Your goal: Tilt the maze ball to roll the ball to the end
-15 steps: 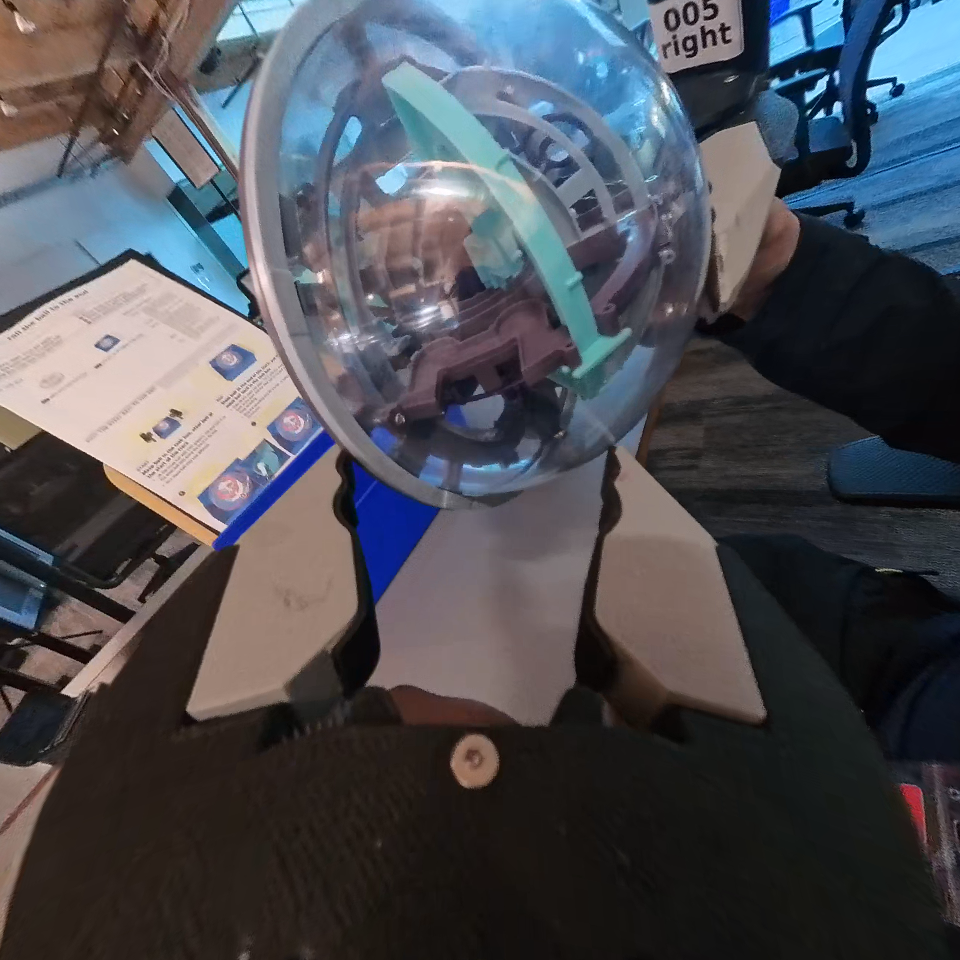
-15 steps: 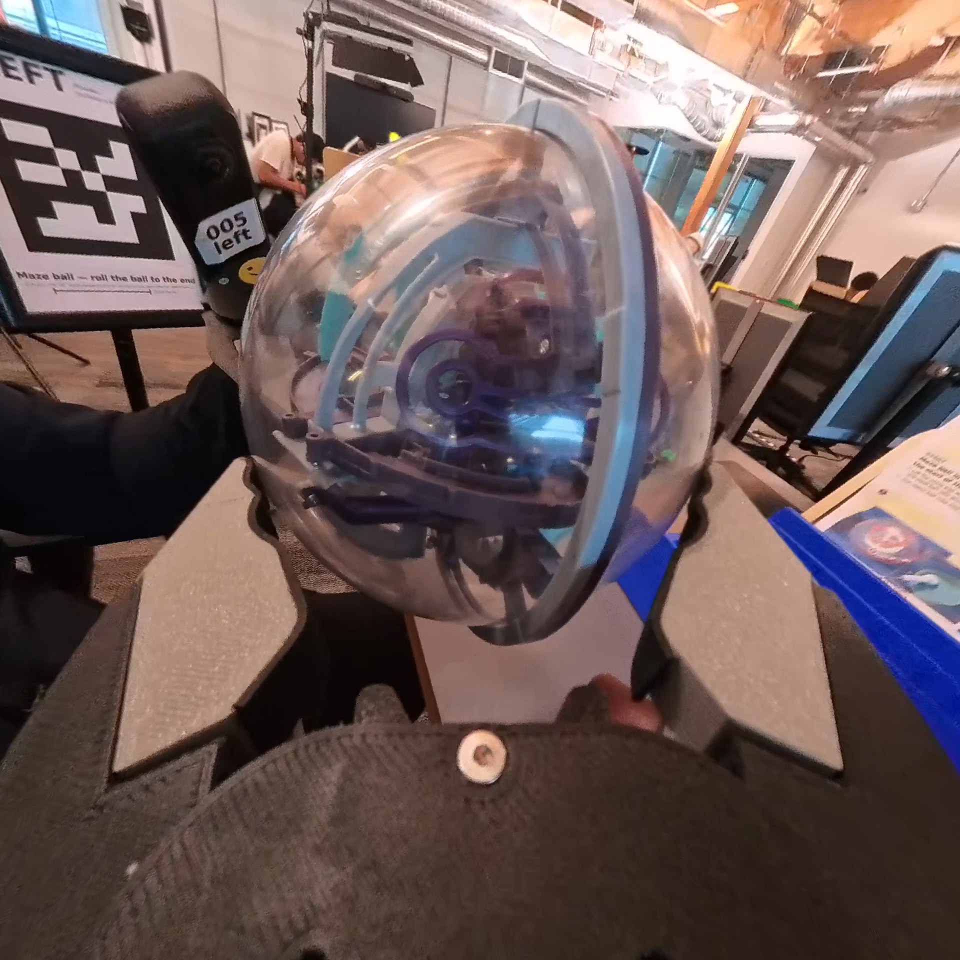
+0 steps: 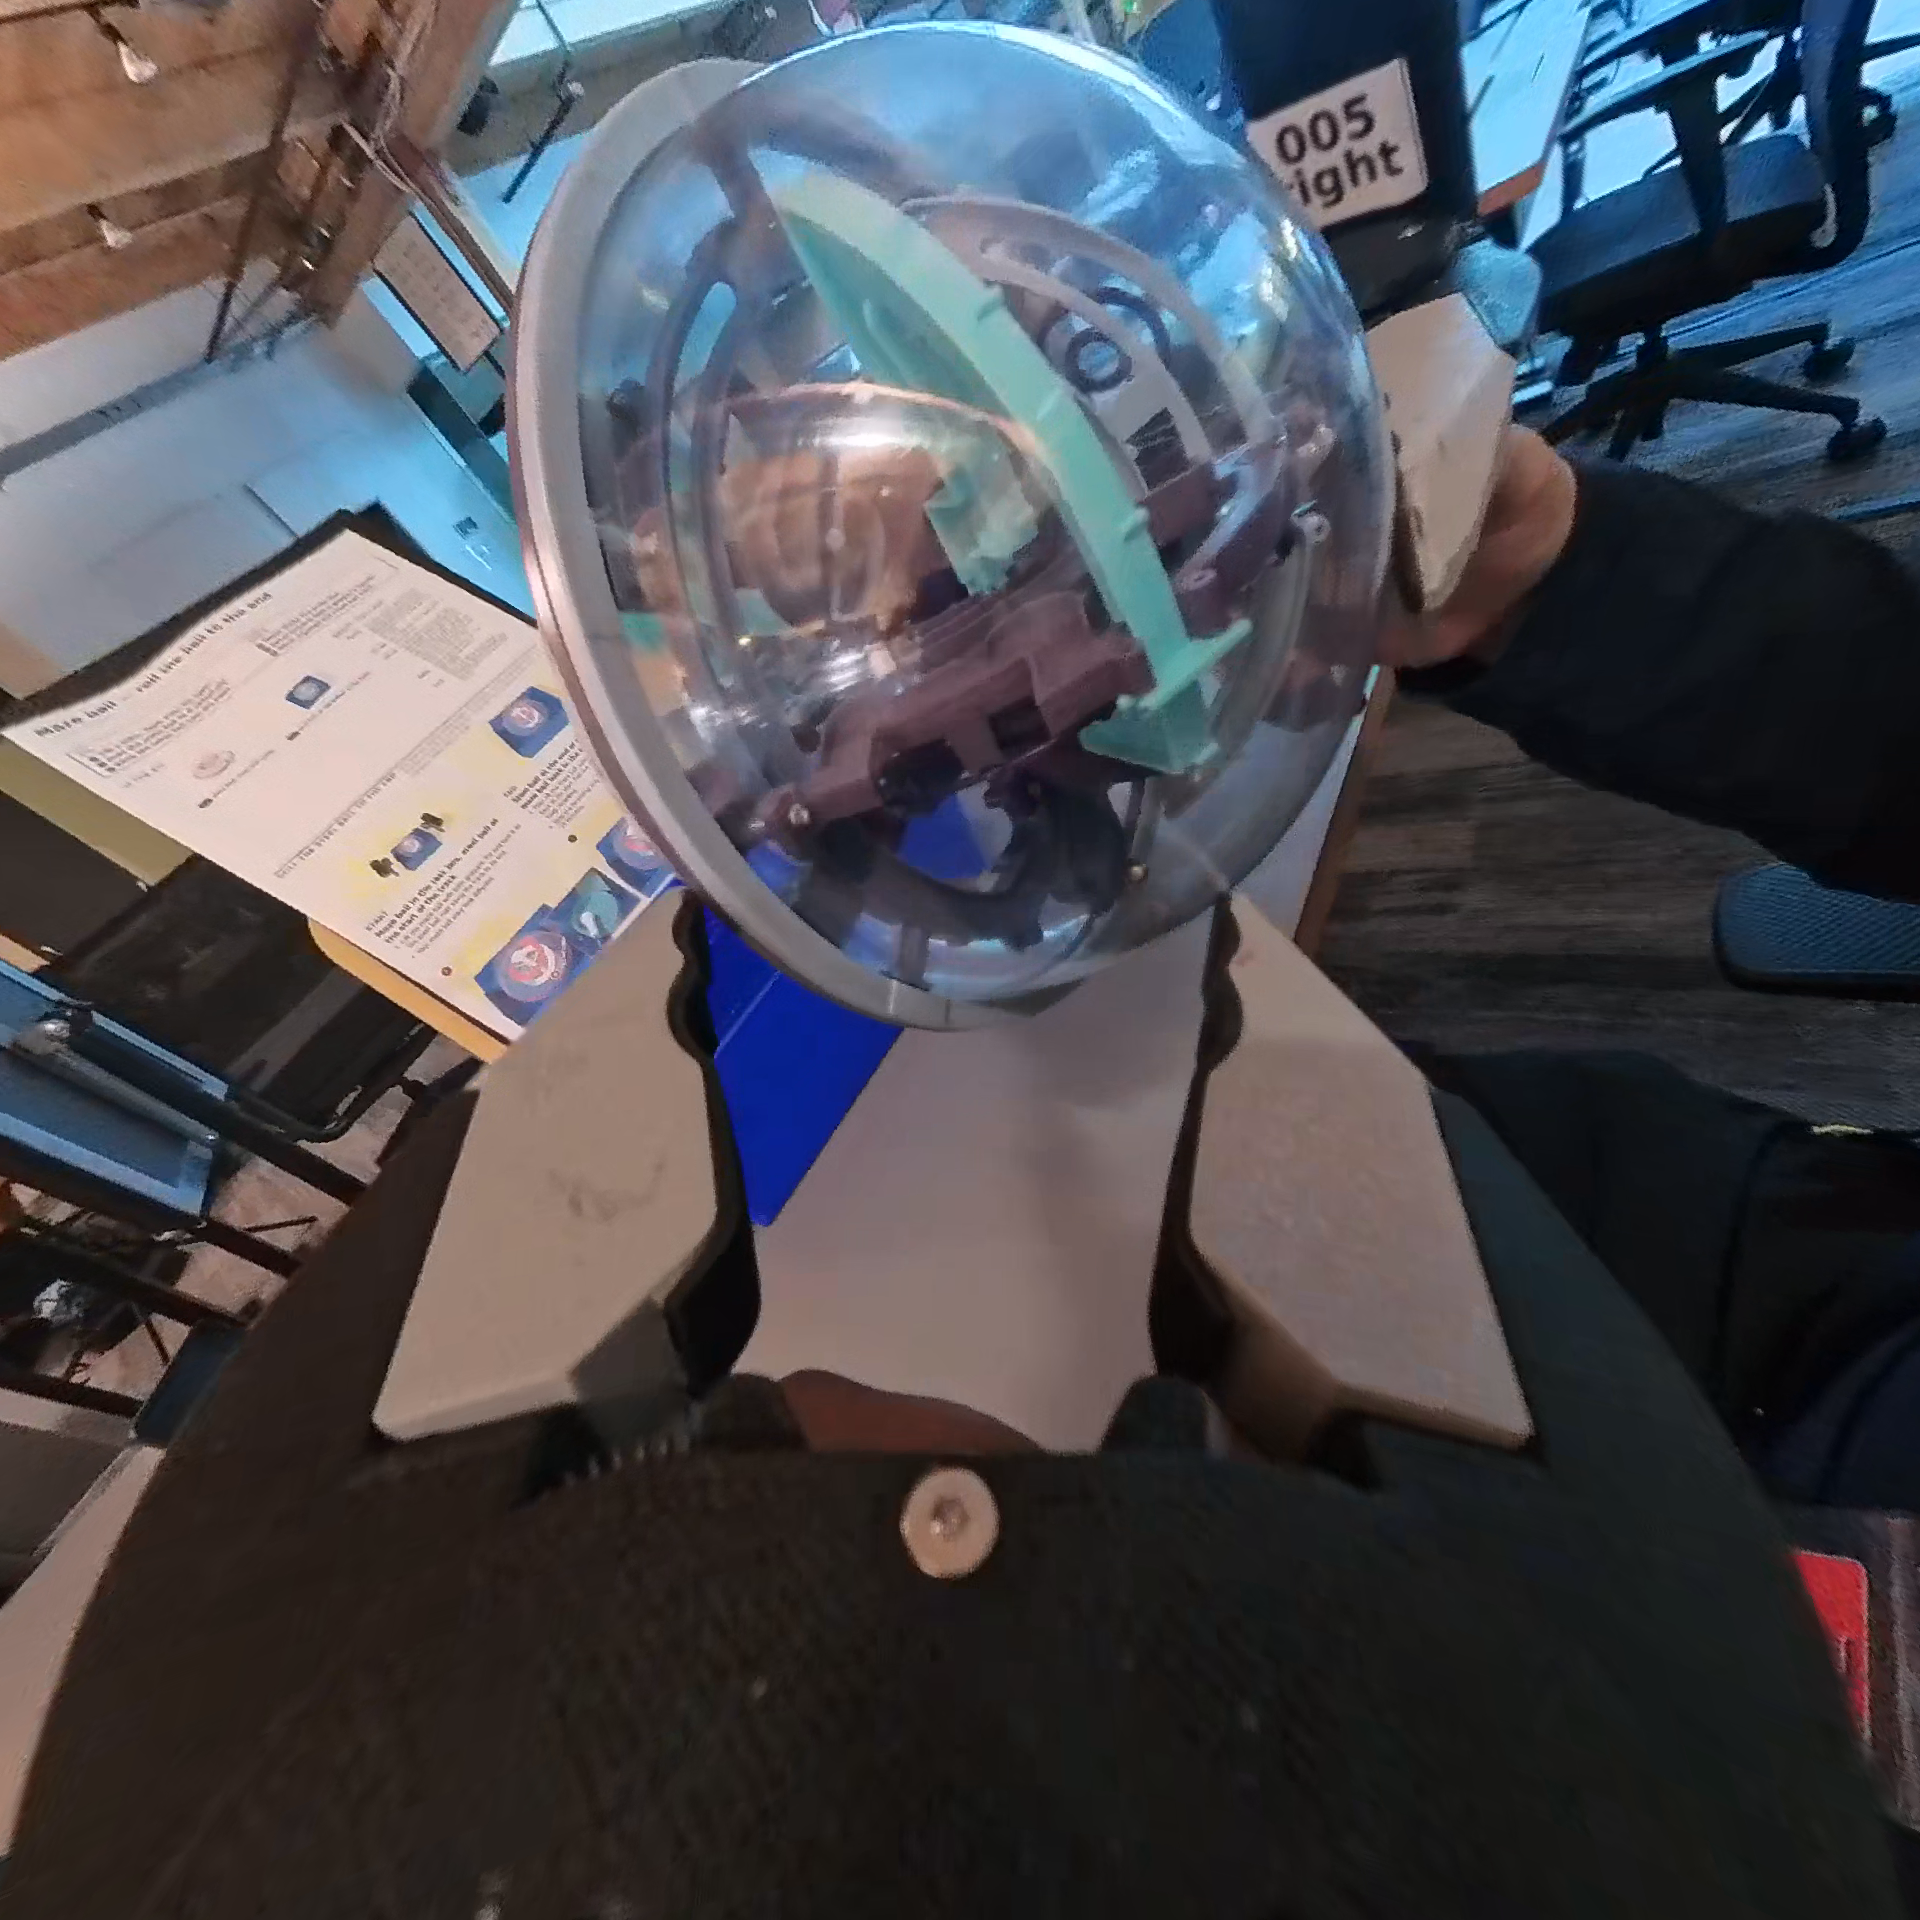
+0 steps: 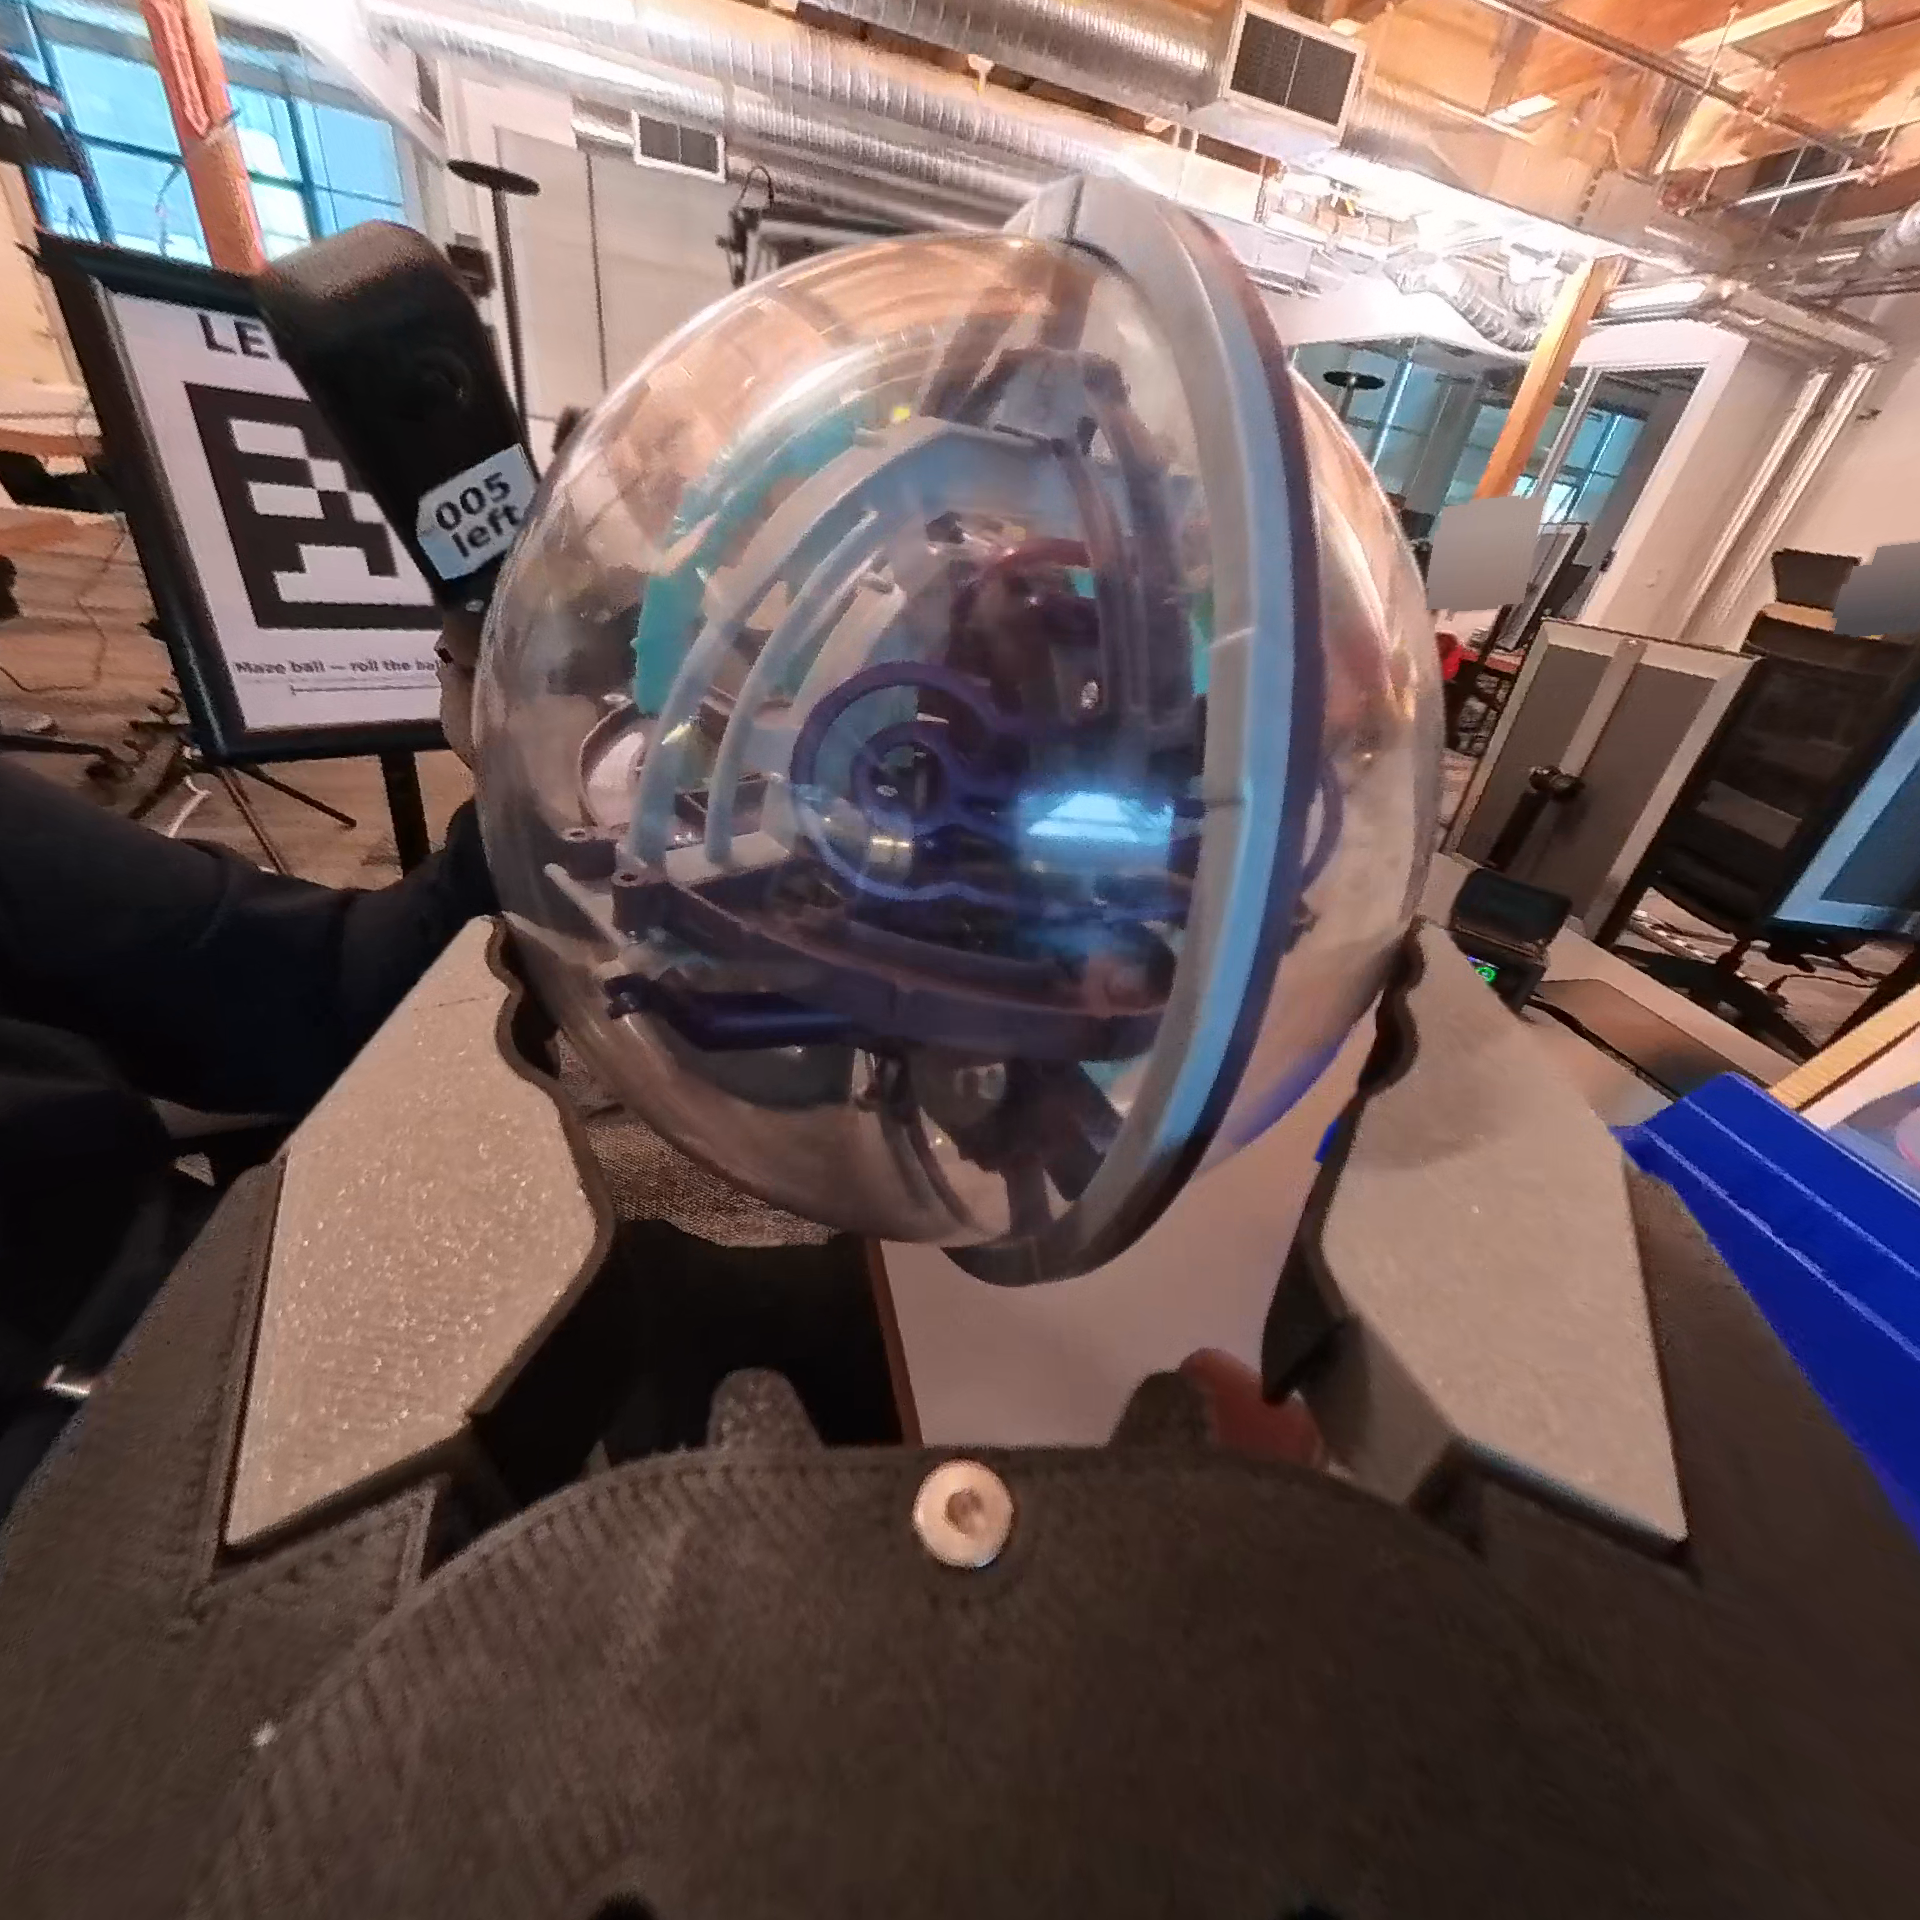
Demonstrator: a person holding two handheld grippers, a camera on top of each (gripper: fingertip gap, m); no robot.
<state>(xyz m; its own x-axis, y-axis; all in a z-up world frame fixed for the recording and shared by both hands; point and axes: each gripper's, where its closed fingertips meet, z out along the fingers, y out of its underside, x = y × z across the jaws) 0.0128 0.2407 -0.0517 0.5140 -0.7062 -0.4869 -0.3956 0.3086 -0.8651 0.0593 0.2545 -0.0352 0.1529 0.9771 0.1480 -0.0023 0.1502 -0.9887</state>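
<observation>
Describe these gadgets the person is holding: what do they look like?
Each gripper, the left gripper and the right gripper, has two flat, pale grey, wedge-shaped fingers with black inner edges on a rough black body with one silver screw. A white sticker marks the left one's black handle. The sleeves are black.

Daylight from windows (image 4: 125, 177) and warm ceiling light fill the room; glare streaks the maze ball (image 4: 935, 748), wide-angle edges bend, backgrounds blur softly.
</observation>
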